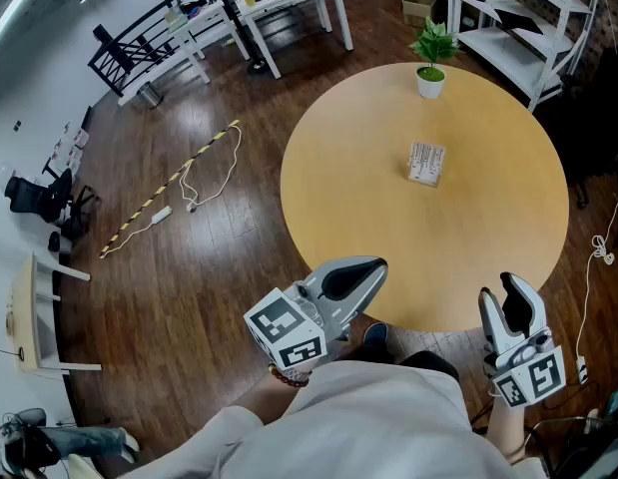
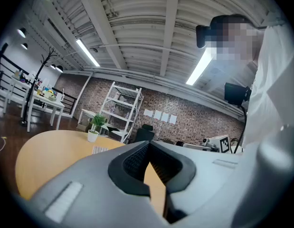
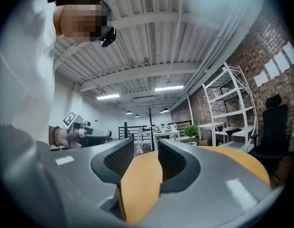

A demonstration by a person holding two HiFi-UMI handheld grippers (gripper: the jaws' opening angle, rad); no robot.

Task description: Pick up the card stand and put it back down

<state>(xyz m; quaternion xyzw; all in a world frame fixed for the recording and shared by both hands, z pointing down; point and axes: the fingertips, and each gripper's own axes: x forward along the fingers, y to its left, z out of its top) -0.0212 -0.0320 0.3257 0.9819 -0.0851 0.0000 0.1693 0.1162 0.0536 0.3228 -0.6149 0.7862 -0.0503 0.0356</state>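
Note:
The card stand (image 1: 426, 164), a small white printed block, stands right of the middle of the round wooden table (image 1: 338, 188); in the left gripper view it shows far off as the card stand (image 2: 100, 149). My left gripper (image 1: 376, 265) hovers at the table's near edge, well short of the stand, its jaws shut with the tips touching and nothing held; the same shows for the left gripper (image 2: 147, 144). My right gripper (image 1: 503, 289) hangs off the near right edge. The jaws of the right gripper (image 3: 146, 148) stand a narrow gap apart, empty.
A small potted plant (image 1: 431, 68) stands at the table's far edge, beyond the stand. White shelving (image 1: 528, 28) lies behind the table to the right, white desks (image 1: 279, 3) at the back, and a cable and striped strip (image 1: 179, 193) on the wooden floor to the left.

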